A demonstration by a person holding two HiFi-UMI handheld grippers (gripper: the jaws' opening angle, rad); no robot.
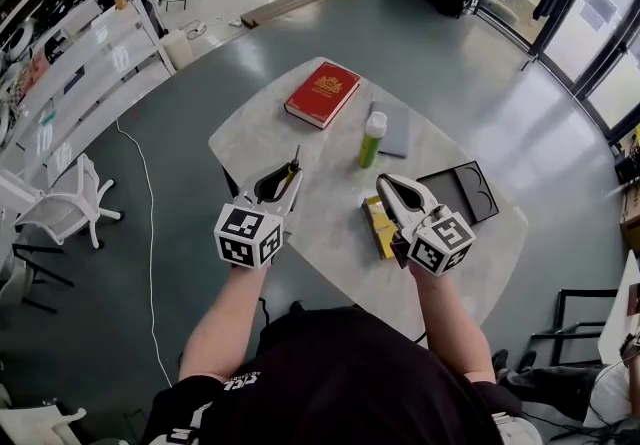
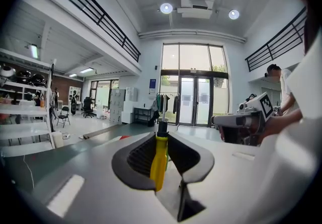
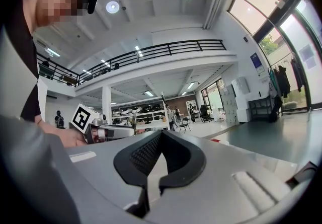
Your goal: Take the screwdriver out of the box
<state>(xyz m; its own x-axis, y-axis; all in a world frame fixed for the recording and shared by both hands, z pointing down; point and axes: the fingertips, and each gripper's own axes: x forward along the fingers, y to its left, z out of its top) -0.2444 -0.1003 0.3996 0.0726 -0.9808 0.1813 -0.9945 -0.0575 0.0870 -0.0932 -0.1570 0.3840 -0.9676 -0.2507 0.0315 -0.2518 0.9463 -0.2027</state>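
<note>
Where the head view looks down on the pale table (image 1: 330,248), the left gripper (image 1: 289,180) sits above the top, clamped on the screwdriver (image 1: 292,169), whose black shaft points away from the person. It is clear of the yellow box (image 1: 379,223), off to its left. The right gripper (image 1: 386,186) is over that box. A red book (image 1: 322,93) and a green bottle (image 1: 373,139) lie beyond.

Left gripper view: the yellow handle is pinched between the pads at a narrow gap.

Right gripper view: the jaw tips meet, with nothing between them.
</note>
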